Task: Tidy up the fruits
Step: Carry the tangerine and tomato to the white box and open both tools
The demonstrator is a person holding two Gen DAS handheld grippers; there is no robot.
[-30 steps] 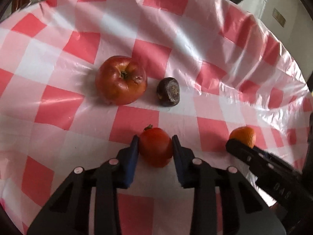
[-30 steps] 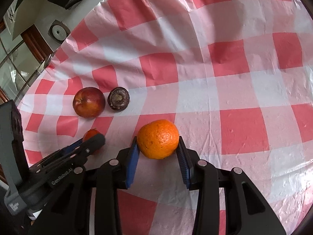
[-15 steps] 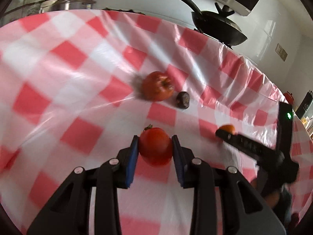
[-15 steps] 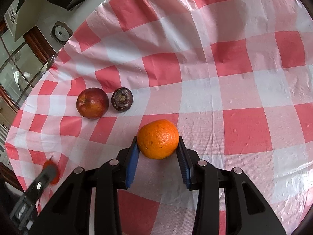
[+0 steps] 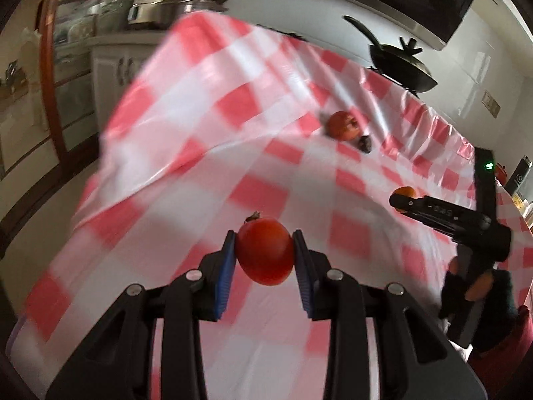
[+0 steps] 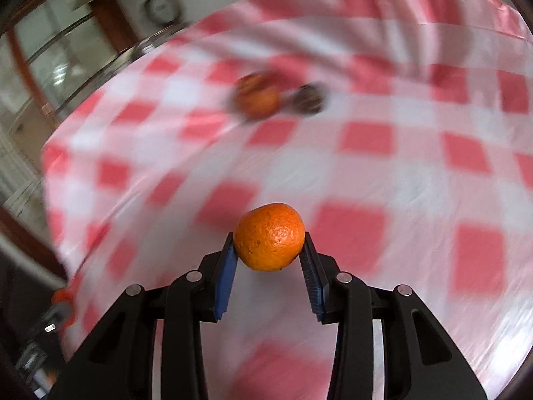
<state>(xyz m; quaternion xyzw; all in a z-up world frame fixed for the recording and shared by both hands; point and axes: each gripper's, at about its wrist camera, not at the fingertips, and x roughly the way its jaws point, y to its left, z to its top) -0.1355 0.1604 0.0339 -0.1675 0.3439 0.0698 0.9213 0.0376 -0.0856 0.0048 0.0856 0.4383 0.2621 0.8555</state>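
My left gripper (image 5: 265,255) is shut on a red tomato (image 5: 265,255) with a small dry stem, held above the red-and-white checked tablecloth (image 5: 200,153). My right gripper (image 6: 269,246) is shut on an orange (image 6: 269,236), also off the cloth. Far back on the table lie a red apple (image 5: 343,126) and a small dark brown fruit (image 5: 365,143) side by side; in the right wrist view the apple (image 6: 258,98) and the dark fruit (image 6: 309,99) are blurred. The right gripper (image 5: 404,200) with its orange shows at the right of the left wrist view.
The table's left edge and corner (image 5: 110,140) drop off to the floor. Behind the table stand a black pan (image 5: 399,63) on a counter, a steel pot (image 5: 156,10) and a white cabinet (image 5: 116,66). A person's dark-sleeved hand (image 5: 479,283) holds the right gripper.
Both grippers have pulled back and away from the apple and dark fruit, each carrying its fruit; the two fruits on the cloth now look much smaller and farther. The left gripper moved more.
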